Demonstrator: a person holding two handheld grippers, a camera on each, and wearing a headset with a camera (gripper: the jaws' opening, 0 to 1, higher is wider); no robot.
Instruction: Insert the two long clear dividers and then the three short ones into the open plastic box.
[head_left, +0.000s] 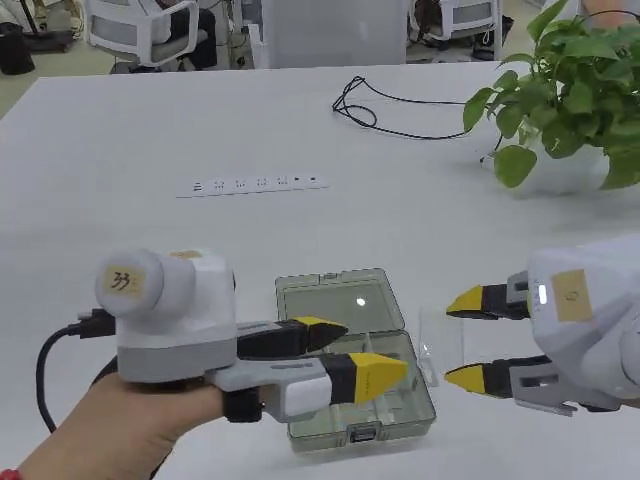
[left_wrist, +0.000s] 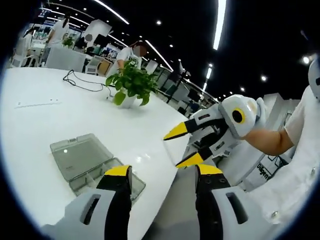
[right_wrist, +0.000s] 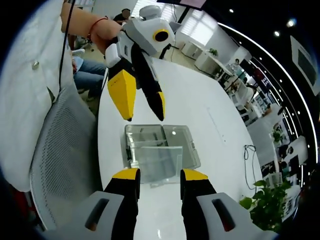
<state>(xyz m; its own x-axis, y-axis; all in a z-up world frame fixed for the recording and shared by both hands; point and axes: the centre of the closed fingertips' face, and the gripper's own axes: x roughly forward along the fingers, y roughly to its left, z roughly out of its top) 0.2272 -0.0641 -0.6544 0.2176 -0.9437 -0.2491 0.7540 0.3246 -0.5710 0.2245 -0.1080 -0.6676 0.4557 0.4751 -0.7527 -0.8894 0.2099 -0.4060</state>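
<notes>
The white surface (head_left: 150, 130) runs wide from the near edge to the chairs beyond its far edge. A leafy green plant (head_left: 570, 90) in a white pot stands by the right edge.

The left hand-held gripper (head_left: 375, 350), held in a hand (head_left: 110, 430) at the near left, reaches in from the left. Its yellow-tipped jaws hang over the plastic box (head_left: 340, 300). They stand well apart with nothing between them, as its own view (left_wrist: 162, 170) and the right gripper view (right_wrist: 145, 118) also show.

The right hand-held gripper (head_left: 452, 343) comes in from the near right, its tips just beside the right side of the box. Its jaws are spread wide. In its own view (right_wrist: 157, 172) a clear divider (right_wrist: 157, 157) stands upright across the gap at the tips. I cannot tell whether the tips press on it. The left gripper view (left_wrist: 172, 151) also shows these jaws apart.

The box lies close to the near edge, about midway along it. It is open, with the lid laid flat toward the far edge and the base nearer, latch side facing the near edge. It shows in the left gripper view (left_wrist: 85, 157) and the right gripper view (right_wrist: 145, 134).

A white power strip (head_left: 250, 184) lies flat toward the middle of the surface. A black cable (head_left: 380, 110) loops nearer the far edge, running toward the plant. In the head view the divider (head_left: 432, 350) is a faint clear sheet just right of the box.
</notes>
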